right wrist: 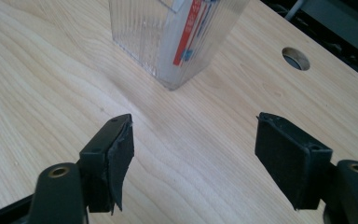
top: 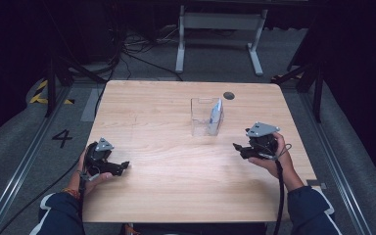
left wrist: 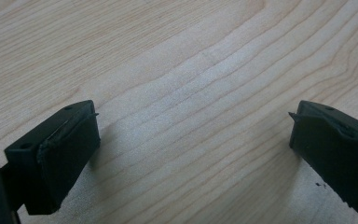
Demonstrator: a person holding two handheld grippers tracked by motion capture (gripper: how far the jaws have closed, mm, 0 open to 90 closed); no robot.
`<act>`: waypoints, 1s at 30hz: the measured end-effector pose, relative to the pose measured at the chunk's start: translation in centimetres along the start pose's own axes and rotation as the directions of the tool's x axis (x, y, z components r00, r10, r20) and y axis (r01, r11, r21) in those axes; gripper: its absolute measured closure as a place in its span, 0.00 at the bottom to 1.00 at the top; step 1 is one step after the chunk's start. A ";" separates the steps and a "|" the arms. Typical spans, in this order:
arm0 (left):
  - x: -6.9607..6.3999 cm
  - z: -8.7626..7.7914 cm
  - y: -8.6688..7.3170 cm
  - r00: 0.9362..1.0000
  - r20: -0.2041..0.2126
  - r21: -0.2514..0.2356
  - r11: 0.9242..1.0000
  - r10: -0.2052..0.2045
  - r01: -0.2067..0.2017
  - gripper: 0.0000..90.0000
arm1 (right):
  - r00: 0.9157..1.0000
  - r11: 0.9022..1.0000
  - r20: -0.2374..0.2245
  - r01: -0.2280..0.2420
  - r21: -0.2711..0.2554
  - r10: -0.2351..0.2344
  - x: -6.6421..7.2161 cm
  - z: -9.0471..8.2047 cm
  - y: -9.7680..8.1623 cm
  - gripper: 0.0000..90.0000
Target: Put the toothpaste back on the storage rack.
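From the high view, a clear plastic box [top: 206, 116] with a white packet [top: 216, 115] inside is seen standing near the middle of the light wooden surface [top: 176, 166]. The left tool [top: 122, 166] and the right tool [top: 237, 146] are held low near the two sides. In the right gripper view, red and blue print on the packet [right wrist: 191, 32] can be seen, and a round hole [right wrist: 295, 58] in the surface. Both tools are seen spread wide, with nothing held.
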State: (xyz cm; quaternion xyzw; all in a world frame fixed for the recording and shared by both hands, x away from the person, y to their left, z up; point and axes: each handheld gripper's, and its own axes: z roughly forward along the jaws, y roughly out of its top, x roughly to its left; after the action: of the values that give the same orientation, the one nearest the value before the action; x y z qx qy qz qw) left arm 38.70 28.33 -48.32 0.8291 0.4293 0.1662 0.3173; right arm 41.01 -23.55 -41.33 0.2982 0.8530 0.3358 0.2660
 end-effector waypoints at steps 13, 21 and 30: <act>0.0 0.0 0.0 1.000 0.001 0.002 1.000 0.001 -0.001 0.02 | 1.000 0.999 0.014 -0.020 0.033 0.020 -0.6 -0.5 -2.7 0.31; 0.0 -0.1 0.0 1.000 0.001 0.006 1.000 0.002 -0.002 0.02 | 0.998 0.996 0.025 -0.053 0.065 0.051 -1.0 -1.1 -4.7 0.30; 0.0 -0.1 0.0 1.000 0.002 0.006 1.000 0.001 -0.001 0.02 | 0.996 0.992 0.032 -0.081 0.095 0.079 -1.2 -1.6 -7.0 0.28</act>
State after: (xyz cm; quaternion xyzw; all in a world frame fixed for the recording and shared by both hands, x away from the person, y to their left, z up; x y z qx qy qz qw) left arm 38.64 28.39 -48.27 0.8305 0.4290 0.1645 0.3150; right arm 38.51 -29.17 -45.13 0.3493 0.8518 0.3005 0.2494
